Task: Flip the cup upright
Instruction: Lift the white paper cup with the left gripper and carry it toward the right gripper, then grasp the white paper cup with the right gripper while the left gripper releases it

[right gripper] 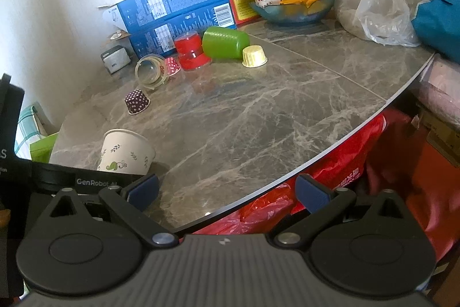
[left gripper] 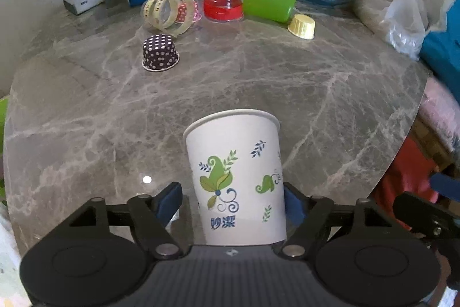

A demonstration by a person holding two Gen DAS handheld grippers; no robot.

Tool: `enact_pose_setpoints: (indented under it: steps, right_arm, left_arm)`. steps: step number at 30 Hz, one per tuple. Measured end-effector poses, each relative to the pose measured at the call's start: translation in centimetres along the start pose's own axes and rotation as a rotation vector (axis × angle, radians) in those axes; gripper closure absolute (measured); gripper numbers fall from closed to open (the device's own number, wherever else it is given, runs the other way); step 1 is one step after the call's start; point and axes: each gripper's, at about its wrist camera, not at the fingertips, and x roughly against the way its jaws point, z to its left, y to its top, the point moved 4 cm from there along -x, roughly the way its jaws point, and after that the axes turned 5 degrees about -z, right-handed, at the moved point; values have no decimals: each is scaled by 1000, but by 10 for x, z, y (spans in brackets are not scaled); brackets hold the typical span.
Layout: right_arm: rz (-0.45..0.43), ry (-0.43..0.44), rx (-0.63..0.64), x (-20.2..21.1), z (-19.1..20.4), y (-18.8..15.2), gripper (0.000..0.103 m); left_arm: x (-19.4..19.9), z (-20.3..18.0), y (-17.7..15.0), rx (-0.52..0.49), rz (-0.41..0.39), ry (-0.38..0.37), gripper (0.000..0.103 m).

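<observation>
Left wrist view: the white paper cup printed with green leaves (left gripper: 234,177) stands at lower centre of the frame, rim up, on the grey marble-patterned desk (left gripper: 258,82), between the jaws of the left gripper (left gripper: 233,202). The jaws are spread; the right blue pad looks to touch the cup wall, while the left pad stands apart from it. Right wrist view: the same cup (right gripper: 126,153) appears at lower left, slightly tilted. The right gripper (right gripper: 227,192) hangs over the desk edge with jaws spread and nothing between them. Risk, as a judgement: drawing the left gripper back with one pad touching the light cup could drag or tip it over.
</observation>
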Motion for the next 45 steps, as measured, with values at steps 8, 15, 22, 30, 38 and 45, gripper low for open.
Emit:
enact_pose_setpoints:
  steps: [8, 15, 22, 30, 38, 45]
  right_arm:
    - [31, 32, -49, -10, 6, 5, 1]
    - [59, 93, -65, -22, 29, 7, 1]
    - [150, 236, -14, -57, 102, 13, 1]
    - [247, 188, 41, -106, 138, 10, 14]
    - [325, 139, 112, -120, 144, 17, 20]
    - [384, 93, 162, -125, 142, 19, 37]
  left_arm:
    - [21, 18, 6, 46, -40, -50, 26]
    - [57, 51, 20, 114, -138, -91, 26]
    - [73, 113, 13, 233, -193, -70, 26]
    - [86, 165, -2, 297, -230, -44, 26]
    - [83, 186, -16, 326, -231, -74, 26]
    - [76, 184, -24, 327, -224, -117, 26]
